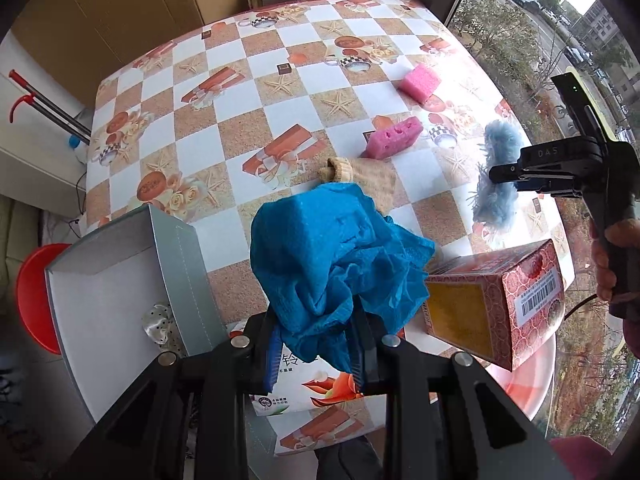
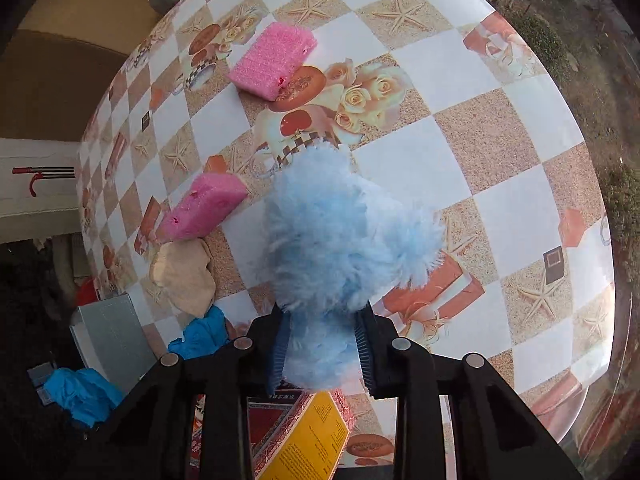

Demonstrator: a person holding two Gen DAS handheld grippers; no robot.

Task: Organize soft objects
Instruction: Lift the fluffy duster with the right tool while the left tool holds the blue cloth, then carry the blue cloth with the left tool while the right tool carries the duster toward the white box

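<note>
The right gripper (image 2: pixel 322 354) pinches the light, springy fluffy blue duster (image 2: pixel 344 236) near its base, the bulk flopping beyond the fingertips.

Two pink sponges are counted on the table, one farther off (image 1: pixel 421 82) and one nearer with holes in it (image 1: pixel 394 137). One bright blue cloth (image 1: pixel 336 256), one pale blue fluffy duster head (image 2: pixel 344 240) and one beige knitted piece (image 1: pixel 362 178) are seen. One open grey box (image 1: pixel 132 280) and one red patterned carton with a yellow face (image 1: pixel 496 308) are also counted.
</note>
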